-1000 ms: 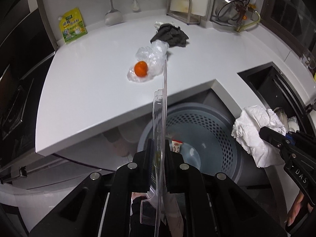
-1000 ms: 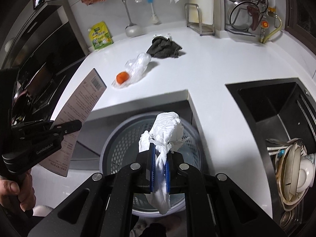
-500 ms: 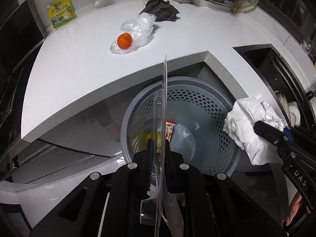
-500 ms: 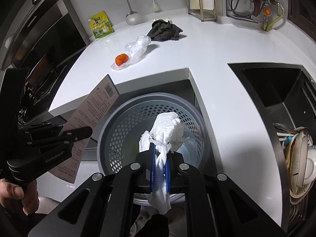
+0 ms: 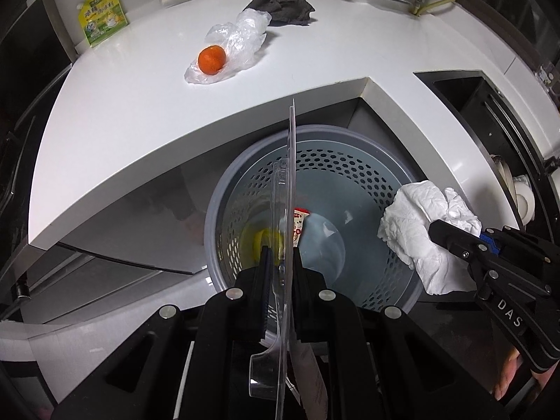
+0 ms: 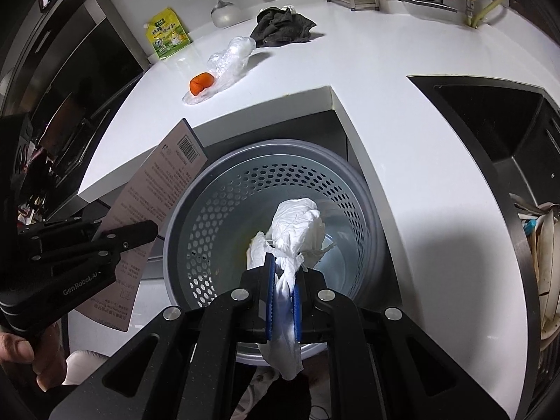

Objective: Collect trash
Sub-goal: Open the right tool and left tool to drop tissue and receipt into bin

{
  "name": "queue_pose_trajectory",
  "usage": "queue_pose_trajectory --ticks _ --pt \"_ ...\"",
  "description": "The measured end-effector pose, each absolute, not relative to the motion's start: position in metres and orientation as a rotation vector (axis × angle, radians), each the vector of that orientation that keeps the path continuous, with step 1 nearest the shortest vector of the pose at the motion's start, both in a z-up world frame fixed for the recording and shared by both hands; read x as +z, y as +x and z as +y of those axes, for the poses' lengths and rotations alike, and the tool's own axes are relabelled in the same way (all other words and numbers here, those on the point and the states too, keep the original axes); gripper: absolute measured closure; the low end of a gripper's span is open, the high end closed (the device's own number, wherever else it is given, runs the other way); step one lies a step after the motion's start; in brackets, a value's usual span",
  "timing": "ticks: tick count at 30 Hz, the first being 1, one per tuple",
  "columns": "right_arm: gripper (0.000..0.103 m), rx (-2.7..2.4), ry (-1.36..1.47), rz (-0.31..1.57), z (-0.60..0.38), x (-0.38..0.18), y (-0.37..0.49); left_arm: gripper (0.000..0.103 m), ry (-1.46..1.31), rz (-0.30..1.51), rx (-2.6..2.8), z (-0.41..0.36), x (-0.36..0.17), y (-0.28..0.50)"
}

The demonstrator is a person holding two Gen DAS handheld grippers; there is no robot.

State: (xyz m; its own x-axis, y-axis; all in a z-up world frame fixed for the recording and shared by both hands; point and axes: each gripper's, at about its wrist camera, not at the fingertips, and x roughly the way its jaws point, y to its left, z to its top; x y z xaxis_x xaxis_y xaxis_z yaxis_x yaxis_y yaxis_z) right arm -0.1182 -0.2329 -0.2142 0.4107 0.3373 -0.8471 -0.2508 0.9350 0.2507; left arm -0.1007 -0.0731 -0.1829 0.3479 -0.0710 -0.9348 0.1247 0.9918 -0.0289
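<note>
The left tool [image 5: 280, 262] is clamped narrow on a flat piece of clear plastic packaging with a card backing [image 5: 288, 210], held edge-on so that it stands up between the fingers and rises over the mouth of the grey perforated trash bin [image 5: 350, 175]. From the right wrist view the same packaging [image 6: 157, 203] shows its printed card face and barcode, slanting over the bin's left rim. The right tool [image 6: 281, 280] is pinched tight on a crumpled white paper towel [image 6: 297, 224]; the wad bulges above the blue pads and a tail of it hangs below them. In the left wrist view that towel [image 5: 420, 224] hangs at the bin's right rim, in front of the right tool's black fingers. Both pieces of trash are therefore held above the bin, not in it.

Inside the bin lie a small red-and-white wrapper [image 5: 300, 224] and something yellow [image 5: 262, 241] on the bottom.

Beyond the bin runs the white counter [image 5: 140, 112]. On it an orange [image 5: 211, 59] sits on a crumpled clear plastic bag [image 5: 241, 38], with a dark cloth [image 5: 283, 7] just behind. A yellow-green pouch [image 5: 101, 14] leans at the back wall. To the right, a dark sink [image 6: 490, 119] holds dishes [image 6: 539, 245].
</note>
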Motion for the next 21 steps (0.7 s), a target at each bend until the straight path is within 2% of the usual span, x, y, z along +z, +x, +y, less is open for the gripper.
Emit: queue_pose_trajectory --ticks 4,7,9,10,11,13,21 --pt "0.095 0.376 0.094 1.083 -0.232 -0.214 -0.117 0.09 0.043 1.214 -0.123 -0.071 -0.183 -0.1" --pt "0.087 0.379 0.094 1.074 -0.232 -0.212 -0.117 0.089 0.036 1.221 -0.115 -0.069 -0.184 -0.1" --pt "0.075 0.377 0.094 1.066 -0.233 -0.21 -0.117 0.071 0.035 1.224 -0.107 -0.068 -0.184 -0.1" --pt "0.063 0.372 0.095 1.058 -0.233 -0.208 -0.118 0.052 0.03 1.218 -0.102 -0.067 -0.183 -0.1" --pt "0.059 0.367 0.096 1.049 -0.235 -0.207 -0.118 0.04 0.022 1.209 -0.099 -0.065 -0.182 -0.101" --pt "0.059 0.367 0.102 1.042 -0.237 -0.205 -0.119 0.037 0.008 1.192 -0.093 -0.063 -0.178 -0.101" --pt "0.057 0.351 0.114 1.042 -0.244 -0.205 -0.119 0.037 0.011 1.19 -0.076 -0.06 -0.176 -0.099"
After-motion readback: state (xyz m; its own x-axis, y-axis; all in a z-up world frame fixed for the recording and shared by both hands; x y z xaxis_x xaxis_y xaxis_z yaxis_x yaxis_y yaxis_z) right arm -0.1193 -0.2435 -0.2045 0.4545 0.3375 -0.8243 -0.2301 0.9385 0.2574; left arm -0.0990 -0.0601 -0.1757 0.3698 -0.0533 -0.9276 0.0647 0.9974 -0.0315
